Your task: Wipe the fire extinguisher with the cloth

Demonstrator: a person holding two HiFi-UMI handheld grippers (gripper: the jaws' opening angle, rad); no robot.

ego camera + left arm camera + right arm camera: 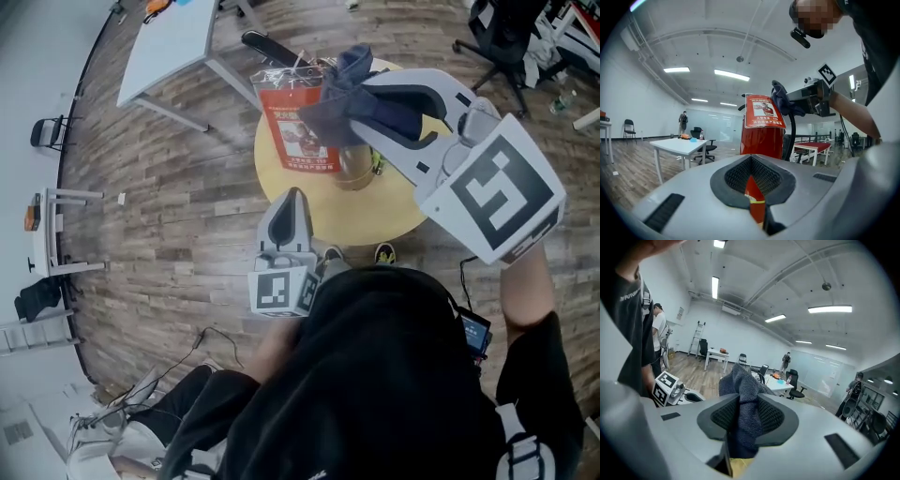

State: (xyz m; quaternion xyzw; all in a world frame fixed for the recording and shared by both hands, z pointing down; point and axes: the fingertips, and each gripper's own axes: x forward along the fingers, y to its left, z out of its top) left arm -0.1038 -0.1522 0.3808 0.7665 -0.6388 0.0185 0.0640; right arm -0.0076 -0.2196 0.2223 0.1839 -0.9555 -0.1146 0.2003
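Looking steeply down in the head view, the white plastic left gripper (292,197) sits low at about 7 o'clock of the round yellow wooden table (398,206). Its jaws are pressed together with nothing in them. It reads as the idle tool, kept close to the person's body and aimed at the work.

Near the table's 11 o'clock edge stands the red cylindrical fire extinguisher (302,131), which carries a printed paper label. At roughly 1 o'clock of its top lies the dark blue knitted cloth (349,89). The white plastic right gripper (375,105) pinches the cloth and comes in from 4 o'clock. The cloth seems to be held by one end so that its loose part can be dragged over the red shell, and the top of the cylinder looks like the part being wiped.

The left gripper view adds a side-on look that the head view lacks. The extinguisher is upright, a black hose (792,138) runs down its right side, and the cloth is bunched against the label's upper right corner. The thin slit between that gripper's pads shows only the red cylinder beyond.

The right gripper view alone shows the grip itself. The cloth is clamped between black ribbed pads and pokes up past them, hiding the extinguisher entirely. The left gripper's marker cube is visible at 9 o'clock.
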